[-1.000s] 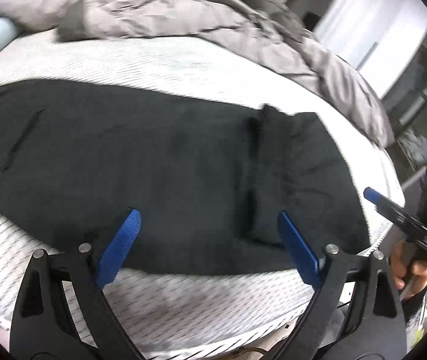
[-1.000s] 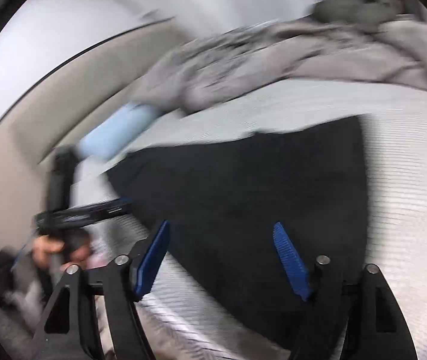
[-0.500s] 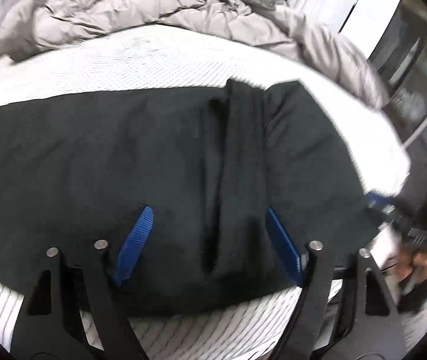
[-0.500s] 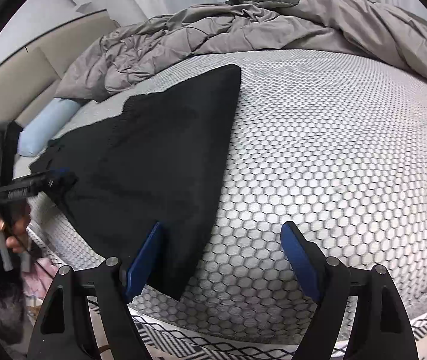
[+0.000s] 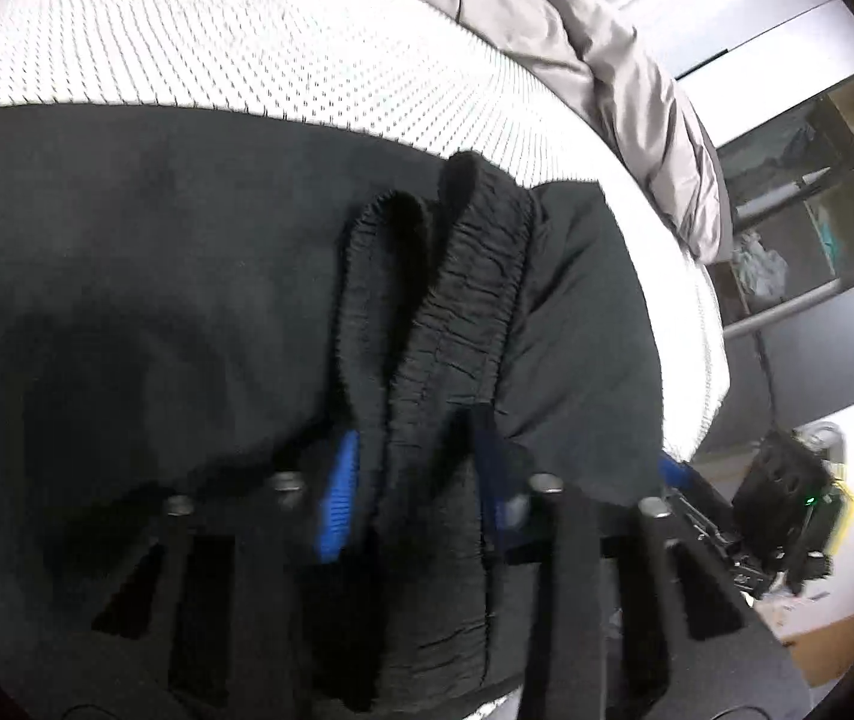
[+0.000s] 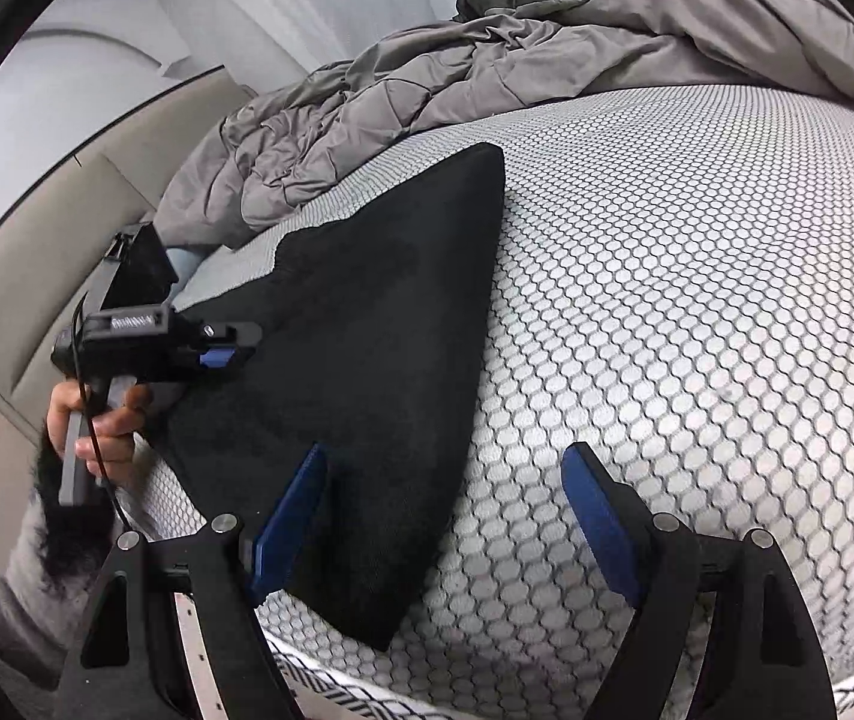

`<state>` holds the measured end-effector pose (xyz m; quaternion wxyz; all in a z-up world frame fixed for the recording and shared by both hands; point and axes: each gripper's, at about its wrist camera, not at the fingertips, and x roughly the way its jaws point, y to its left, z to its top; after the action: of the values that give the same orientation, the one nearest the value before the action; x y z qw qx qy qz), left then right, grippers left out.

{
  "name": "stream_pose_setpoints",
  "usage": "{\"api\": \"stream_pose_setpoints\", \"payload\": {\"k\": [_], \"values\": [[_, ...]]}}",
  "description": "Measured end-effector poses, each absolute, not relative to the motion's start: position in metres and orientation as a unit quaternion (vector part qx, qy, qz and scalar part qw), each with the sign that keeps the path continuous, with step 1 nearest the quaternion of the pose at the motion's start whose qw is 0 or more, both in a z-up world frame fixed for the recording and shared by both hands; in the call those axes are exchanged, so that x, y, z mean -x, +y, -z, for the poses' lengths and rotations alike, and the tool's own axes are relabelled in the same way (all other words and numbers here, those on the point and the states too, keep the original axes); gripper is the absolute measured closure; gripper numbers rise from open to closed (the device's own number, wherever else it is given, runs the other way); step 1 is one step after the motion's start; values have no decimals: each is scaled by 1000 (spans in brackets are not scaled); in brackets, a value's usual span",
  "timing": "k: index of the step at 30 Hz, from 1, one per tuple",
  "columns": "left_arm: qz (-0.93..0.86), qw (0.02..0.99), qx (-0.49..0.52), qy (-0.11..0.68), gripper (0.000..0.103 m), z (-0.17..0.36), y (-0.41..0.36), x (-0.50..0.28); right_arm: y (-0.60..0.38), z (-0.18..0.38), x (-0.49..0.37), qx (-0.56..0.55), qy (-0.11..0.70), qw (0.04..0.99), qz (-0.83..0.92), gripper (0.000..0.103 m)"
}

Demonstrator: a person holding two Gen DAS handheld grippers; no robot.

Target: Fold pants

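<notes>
- Black pants [image 6: 367, 348] lay flat on the bed [image 6: 697, 300], long axis crosswise.
- Left gripper [image 5: 415, 480] was closing around the bunched waistband [image 5: 463, 312].
- Right gripper [image 6: 445, 516] stood wide, straddling the pants' edge.

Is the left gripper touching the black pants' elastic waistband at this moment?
Touching. In the left wrist view the left gripper is closing with the gathered waistband of the black pants bunched between its blue pads, cloth against them.

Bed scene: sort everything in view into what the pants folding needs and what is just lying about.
For the job:
black pants
left gripper, closing on the gathered waistband
right gripper, open at the pants' end
mattress

Lying about:
grey duvet
headboard
shelves
</notes>
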<state>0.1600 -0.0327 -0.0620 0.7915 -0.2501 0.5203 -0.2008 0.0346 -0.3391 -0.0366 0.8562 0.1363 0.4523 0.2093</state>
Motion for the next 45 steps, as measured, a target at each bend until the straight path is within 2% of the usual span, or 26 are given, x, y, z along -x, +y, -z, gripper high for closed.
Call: {"api": "stream_pose_setpoints", "payload": {"k": [6,10,13,15,17,18,19,28,30,32,33,35,37,38,45], "values": [[171,845,210,461,93,44,-45,-132,-324,45,-54,-137,457,856,-199,20],[161,861,229,425,96,16,-18,-119,-308,45,-65,-122,462,858,-189,18],[126,881,219,399,96,-3,20,-102,-293,39,-73,-122,461,857,-196,18],[79,887,196,410,96,2,46,-98,-281,36,-76,-114,459,856,-208,18],[58,867,195,454,91,26,63,-104,-270,38,-79,-109,461,853,-220,18],[55,862,200,462,83,33,69,-104,-265,39,-80,-108,464,850,-224,18],[58,860,213,461,81,38,75,-101,-261,41,-81,-107,467,848,-226,18],[54,881,196,428,79,12,85,-67,-272,36,-53,-132,475,829,-263,18],[61,886,192,418,70,1,74,-60,-274,38,-50,-159,473,819,-283,29],[66,891,183,410,59,-6,63,-53,-273,47,-53,-213,477,798,-302,48],[70,892,175,410,54,-8,57,-49,-273,51,-54,-226,479,795,-296,52],[74,894,156,413,51,-7,44,-47,-275,60,-50,-237,484,797,-271,70],[66,893,149,420,51,0,36,-47,-280,62,-39,-248,475,801,-267,79],[63,891,146,426,51,6,35,-46,-285,63,-28,-251,473,801,-268,82],[63,893,130,425,51,24,33,-43,-299,56,-3,-261,460,803,-274,90]]}}
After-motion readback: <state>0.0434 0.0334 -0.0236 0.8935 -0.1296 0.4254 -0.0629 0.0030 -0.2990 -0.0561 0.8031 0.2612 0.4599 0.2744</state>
